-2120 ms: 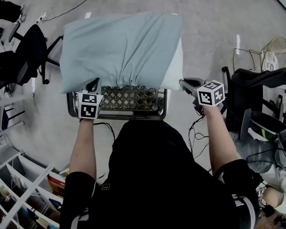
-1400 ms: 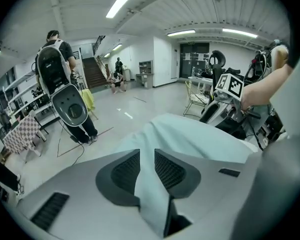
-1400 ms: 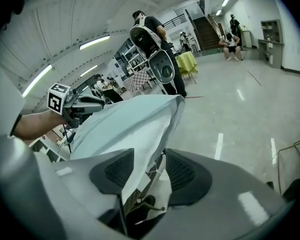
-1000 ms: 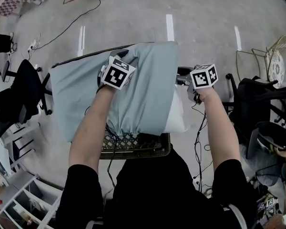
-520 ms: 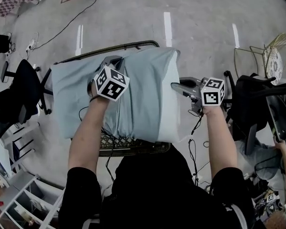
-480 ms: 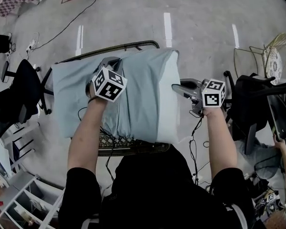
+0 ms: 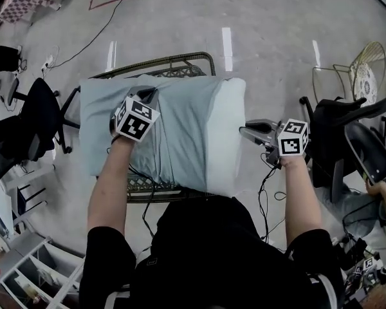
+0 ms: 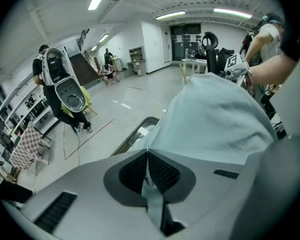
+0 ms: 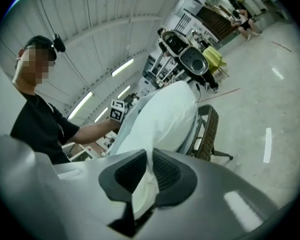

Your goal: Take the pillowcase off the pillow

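Both grippers had clamped shut and drawn apart since a second earlier, baring a wider strip of white pillow

The left gripper [image 7: 148, 94] pinched a fold of the pale blue-grey fabric pillowcase [image 7: 180, 127]; the right gripper [image 7: 247, 129], jaws just closing, nipped the soft white pillow [image 7: 226, 134] at its bared edge, over the dark woven-mesh seat [image 7: 148, 184]. Best done, I judged, by pulling steadily in opposite directions, grips kept firm so neither fabric slipped
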Available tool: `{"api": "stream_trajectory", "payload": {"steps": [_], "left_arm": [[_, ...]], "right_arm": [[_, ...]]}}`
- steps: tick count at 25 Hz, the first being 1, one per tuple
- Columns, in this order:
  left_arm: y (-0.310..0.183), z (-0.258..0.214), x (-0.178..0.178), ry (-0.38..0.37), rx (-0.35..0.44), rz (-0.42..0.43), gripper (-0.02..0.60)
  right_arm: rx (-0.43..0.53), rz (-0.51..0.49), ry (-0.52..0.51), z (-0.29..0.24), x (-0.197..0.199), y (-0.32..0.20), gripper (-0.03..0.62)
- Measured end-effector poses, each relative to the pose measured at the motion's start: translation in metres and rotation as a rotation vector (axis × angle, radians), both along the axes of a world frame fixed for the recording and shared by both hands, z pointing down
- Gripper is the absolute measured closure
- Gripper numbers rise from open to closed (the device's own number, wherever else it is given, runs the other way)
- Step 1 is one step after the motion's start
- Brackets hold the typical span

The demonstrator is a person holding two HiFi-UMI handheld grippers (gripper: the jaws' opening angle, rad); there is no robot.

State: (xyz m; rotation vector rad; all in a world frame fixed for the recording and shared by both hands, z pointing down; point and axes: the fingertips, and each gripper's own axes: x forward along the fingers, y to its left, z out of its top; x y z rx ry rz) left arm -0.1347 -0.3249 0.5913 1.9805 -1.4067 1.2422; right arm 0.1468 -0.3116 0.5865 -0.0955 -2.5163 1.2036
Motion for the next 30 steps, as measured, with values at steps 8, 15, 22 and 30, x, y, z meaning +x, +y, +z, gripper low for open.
{"api": "stream_trajectory", "payload": {"steps": [8,15,22,30], "left_arm": [[-0.047,0.012,0.050,0.029,-0.002,0.150,0.554],[-0.070,0.058,0.085,0.089,-0.171,0.311,0.437],[-0.065,0.090,0.094,0.128,-0.272,0.396,0.377],[-0.056,0.093,0.083,-0.113,-0.287,0.516,0.572]], "right_arm": [[0.178,-0.117,0.385,0.057,0.030,-0.027,0.359],[0.340,-0.218,0.478,0.068,-0.015,-0.082,0.234],[0.382,-0.472,0.572,0.105,-0.039,-0.056,0.185],[0.422,-0.521,0.611,0.078,-0.035,-0.033,0.462]]}}
